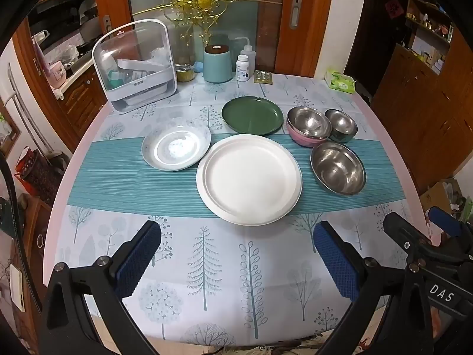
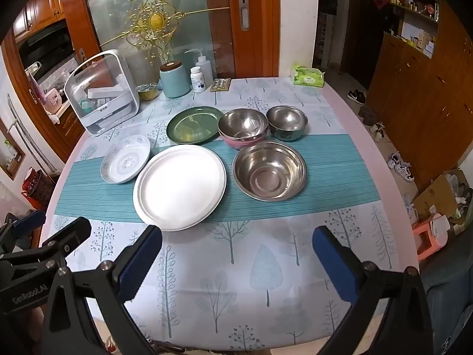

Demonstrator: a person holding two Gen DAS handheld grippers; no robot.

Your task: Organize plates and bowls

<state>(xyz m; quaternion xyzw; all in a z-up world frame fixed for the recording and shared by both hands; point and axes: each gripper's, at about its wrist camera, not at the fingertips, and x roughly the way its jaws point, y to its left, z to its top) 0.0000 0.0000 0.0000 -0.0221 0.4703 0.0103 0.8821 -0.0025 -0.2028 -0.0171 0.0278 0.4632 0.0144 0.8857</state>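
Note:
A large white plate (image 1: pixel 249 179) (image 2: pixel 179 186) lies mid-table on the teal runner. A patterned shallow dish (image 1: pixel 176 147) (image 2: pixel 125 163) lies to its left, a green plate (image 1: pixel 252 115) (image 2: pixel 193 124) behind it. A large steel bowl (image 1: pixel 338 167) (image 2: pixel 269 174) sits to the right. Behind it are a steel bowl nested in a pink bowl (image 1: pixel 308 126) (image 2: pixel 243 128) and a small steel bowl (image 1: pixel 341 125) (image 2: pixel 287 122). My left gripper (image 1: pixel 237 261) and right gripper (image 2: pixel 237 263) are both open and empty, above the table's near edge.
At the back stand a white lidded container (image 1: pixel 137 66) (image 2: pixel 102 93), a teal canister (image 1: pixel 217 64) (image 2: pixel 174 80), a pill bottle (image 1: pixel 242 68), a squeeze bottle (image 2: pixel 204 66), a blister pack (image 1: pixel 262 77) and a tissue pack (image 1: pixel 340 81) (image 2: pixel 307 74). Wooden cabinets stand to the right.

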